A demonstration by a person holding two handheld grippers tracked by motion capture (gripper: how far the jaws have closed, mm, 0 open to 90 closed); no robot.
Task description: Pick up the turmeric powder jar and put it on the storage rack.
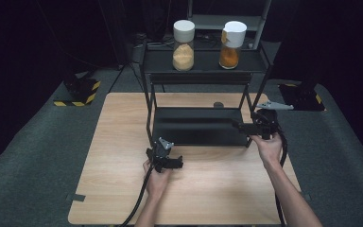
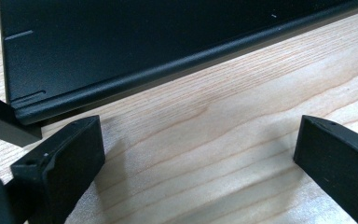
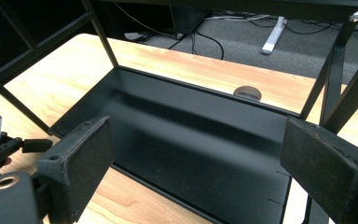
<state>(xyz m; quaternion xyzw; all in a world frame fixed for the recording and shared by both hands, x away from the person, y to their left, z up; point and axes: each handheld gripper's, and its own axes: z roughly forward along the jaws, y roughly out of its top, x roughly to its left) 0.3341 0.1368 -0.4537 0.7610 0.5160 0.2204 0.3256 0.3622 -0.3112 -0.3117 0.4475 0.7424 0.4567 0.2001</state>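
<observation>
A black metal rack [image 1: 147,94] stands at the back of the wooden table [image 1: 123,142]. Its top shelf carries two white-lidded jars, one of tan powder [image 1: 183,39] and one of orange powder [image 1: 231,39]. The lower tray [image 1: 198,125] is bare. My left gripper [image 1: 176,163] hovers low over the wood just in front of the tray's front lip [image 2: 121,86], open with nothing between its jaws [image 2: 198,135]. At the tray's right front corner my right gripper [image 1: 240,126] is open too, and looks across the tray [image 3: 191,135] past its empty jaws [image 3: 198,140].
A round cable hole [image 1: 218,104] sits in the table behind the tray, also seen as a hole [image 3: 247,92] from the right gripper. Rack legs [image 3: 331,79] rise close to the right gripper. Dark carpet surrounds the table, and stand bases with yellow-black tape [image 1: 78,92] lie on the floor.
</observation>
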